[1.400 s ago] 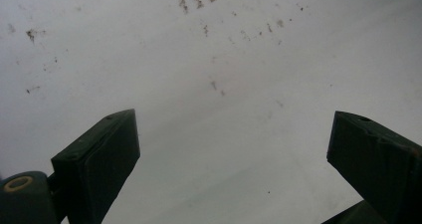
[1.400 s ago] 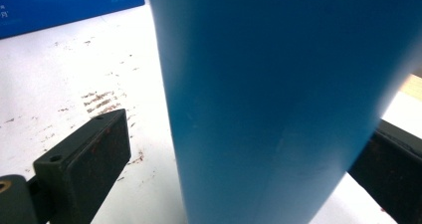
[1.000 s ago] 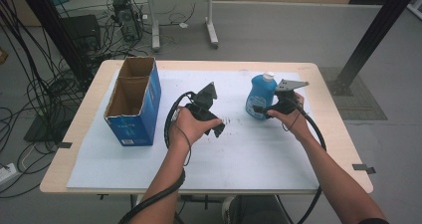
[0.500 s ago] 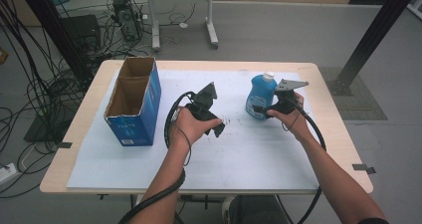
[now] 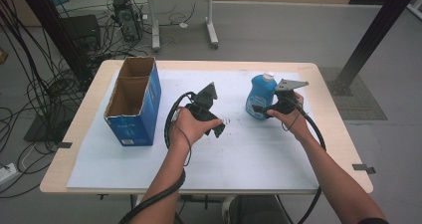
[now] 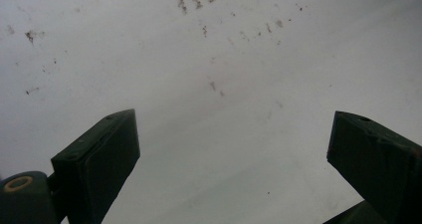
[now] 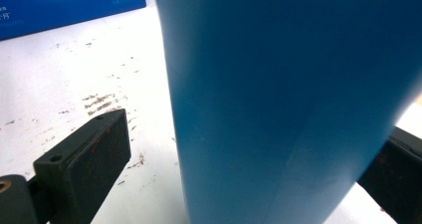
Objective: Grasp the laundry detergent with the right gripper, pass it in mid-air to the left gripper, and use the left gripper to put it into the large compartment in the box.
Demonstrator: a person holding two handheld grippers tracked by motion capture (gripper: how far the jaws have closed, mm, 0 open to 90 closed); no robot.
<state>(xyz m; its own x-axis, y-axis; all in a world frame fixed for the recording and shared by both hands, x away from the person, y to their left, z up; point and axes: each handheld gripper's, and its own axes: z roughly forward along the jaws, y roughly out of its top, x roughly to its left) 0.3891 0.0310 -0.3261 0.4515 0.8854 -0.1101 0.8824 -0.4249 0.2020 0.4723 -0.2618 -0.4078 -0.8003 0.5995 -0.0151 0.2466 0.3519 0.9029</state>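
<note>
A blue bottle with a white cap stands upright on the white mat, right of centre. My right gripper is at its near side, open. Its jaws straddle the bottle; a gap shows beside the left jaw, and the right jaw sits close against the bottle's edge. My left gripper hovers over the middle of the mat, tilted downward. In the left gripper view my left gripper is open wide, with only the scuffed mat between its fingers.
An open blue cardboard box stands at the left of the table, its side also visible far off as the blue box. The wooden table edge runs beyond the mat. Cables and desk legs lie on the floor behind.
</note>
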